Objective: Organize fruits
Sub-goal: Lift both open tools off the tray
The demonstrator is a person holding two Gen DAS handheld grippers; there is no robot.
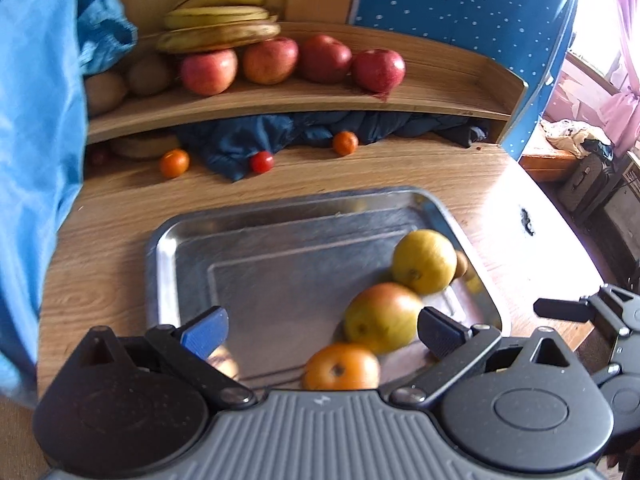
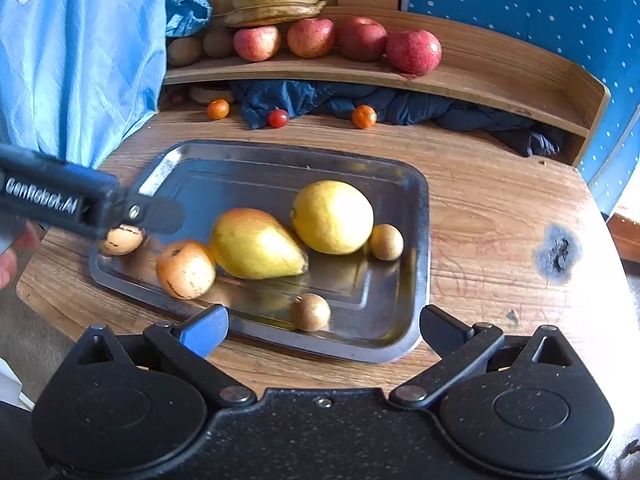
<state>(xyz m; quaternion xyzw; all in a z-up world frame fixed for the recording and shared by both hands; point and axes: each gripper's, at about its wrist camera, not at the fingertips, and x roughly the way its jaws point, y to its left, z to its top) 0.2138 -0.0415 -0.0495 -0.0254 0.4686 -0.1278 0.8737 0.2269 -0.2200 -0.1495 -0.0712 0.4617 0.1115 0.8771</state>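
You have both hand-held grippers wide open and empty: the left hand-held gripper (image 1: 322, 334) over the shallow steel tray (image 2: 420, 216), the right hand-held gripper (image 2: 322, 330) at its near edge. On the tray lie a yellow lemon (image 2: 332, 216), a yellow pear (image 2: 254, 244), an orange fruit (image 2: 185, 269) and small brown fruits; red apples (image 2: 362, 38) and bananas (image 2: 276, 4) sit on the wooden shelf (image 2: 500, 76), so sorting looks partly done, with small orange and red fruits (image 2: 218, 109) loose on the worktop (image 2: 500, 216)
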